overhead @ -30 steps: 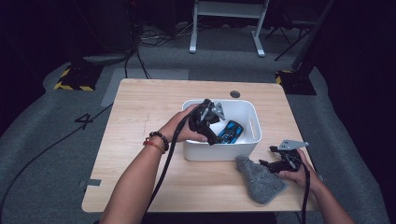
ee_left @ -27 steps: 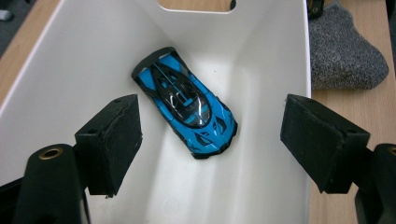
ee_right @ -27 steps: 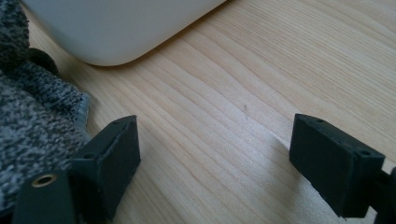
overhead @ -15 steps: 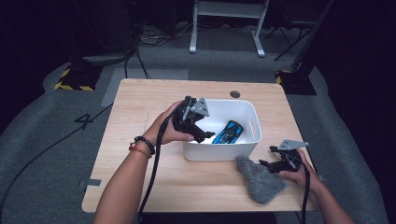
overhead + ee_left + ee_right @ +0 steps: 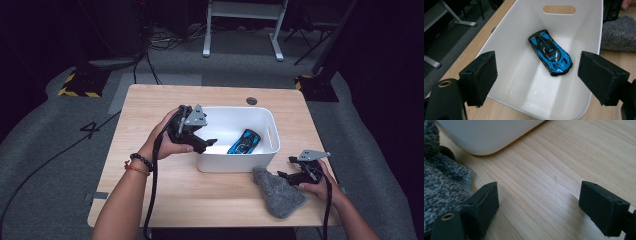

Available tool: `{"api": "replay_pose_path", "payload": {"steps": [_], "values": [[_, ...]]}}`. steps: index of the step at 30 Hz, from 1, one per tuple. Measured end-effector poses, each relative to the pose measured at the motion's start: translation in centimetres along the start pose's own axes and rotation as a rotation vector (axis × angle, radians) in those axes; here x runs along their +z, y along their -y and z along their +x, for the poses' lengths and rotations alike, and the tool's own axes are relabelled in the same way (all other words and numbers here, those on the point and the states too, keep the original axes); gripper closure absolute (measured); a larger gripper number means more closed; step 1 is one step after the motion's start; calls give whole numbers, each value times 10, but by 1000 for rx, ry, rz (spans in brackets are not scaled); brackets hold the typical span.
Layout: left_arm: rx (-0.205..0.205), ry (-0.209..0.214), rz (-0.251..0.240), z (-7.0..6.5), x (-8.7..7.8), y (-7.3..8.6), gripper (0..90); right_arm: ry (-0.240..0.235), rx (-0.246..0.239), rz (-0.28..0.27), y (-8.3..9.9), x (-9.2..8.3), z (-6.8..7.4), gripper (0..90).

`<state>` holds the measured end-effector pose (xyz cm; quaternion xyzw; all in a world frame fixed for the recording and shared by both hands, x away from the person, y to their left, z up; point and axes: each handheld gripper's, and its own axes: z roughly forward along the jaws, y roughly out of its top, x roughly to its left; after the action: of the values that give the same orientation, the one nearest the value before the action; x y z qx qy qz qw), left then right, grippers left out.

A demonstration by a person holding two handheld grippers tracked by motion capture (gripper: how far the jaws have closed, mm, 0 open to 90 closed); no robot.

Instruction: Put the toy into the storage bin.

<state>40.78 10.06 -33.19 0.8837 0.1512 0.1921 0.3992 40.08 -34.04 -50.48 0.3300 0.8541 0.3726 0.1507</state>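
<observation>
The left gripper (image 5: 206,143) has drawn back from inside the white bin (image 5: 270,131) to its near-left rim, jaws just opened wide and empty. The toy car (image 5: 550,52) lies on the bin floor: light, hard, slick; pinch its sides. The right gripper (image 5: 289,175) rests open by the grey cloth (image 5: 278,192).
</observation>
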Motion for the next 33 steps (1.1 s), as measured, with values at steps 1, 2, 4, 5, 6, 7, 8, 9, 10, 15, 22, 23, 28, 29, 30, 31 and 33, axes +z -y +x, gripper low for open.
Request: {"api": "replay_pose_path", "payload": {"steps": [1, 2, 4, 5, 6, 7, 8, 9, 10, 15, 22, 23, 28, 29, 30, 31, 33], "values": [[4, -10, 0, 0, -2, 2, 164, 0, 0, 0, 0, 0, 0, 163], [0, -14, -6, 0, -4, 4, 163, 0, 0, 0, 0, 0, 0, 163], [-6, -23, -8, 0, -7, 8, 163, 0, 0, 0, 0, 0, 0, 163], [-4, -28, -9, 0, -9, 10, 163, 0, 0, 0, 0, 0, 0, 163], [-1, -36, -10, 0, -10, 12, 163, 0, 0, 0, 0, 0, 0, 163], [-6, -42, -10, -1, -12, 14, 162, 0, 0, 0, 0, 0, 0, 163], [-6, -49, -9, -1, -13, 16, 162, 0, 0, 0, 0, 0, 0, 163], [-6, -56, -9, -1, -15, 18, 162, 0, 0, 0, 0, 0, 0, 163], [-8, -57, -9, -1, -16, 20, 162, 0, 0, 0, 0, 0, 0, 163], [-13, -73, -1, -2, -22, 28, 162, 1, 1, 0, 0, 0, 0, 163], [-17, -100, 26, -8, -24, 43, 162, 2, 2, 0, 0, 0, 0, 163], [-19, -102, 27, -8, -25, 45, 161, 0, 9, -1, 0, 0, 1, 163], [-48, -131, 34, -9, -23, 59, 162, 0, 11, -1, 0, 0, 1, 163], [-52, -135, 41, -9, -23, 62, 162, 0, 11, 0, 0, 0, 1, 163], [-58, -140, 44, -9, -22, 65, 162, 0, 10, -1, 0, 0, 1, 163], [-67, -141, 45, -9, -21, 68, 162, 0, 10, -1, 0, 0, 1, 163], [-72, -150, 56, -10, -20, 73, 162, 0, 11, 0, 0, 0, 1, 163]]}}
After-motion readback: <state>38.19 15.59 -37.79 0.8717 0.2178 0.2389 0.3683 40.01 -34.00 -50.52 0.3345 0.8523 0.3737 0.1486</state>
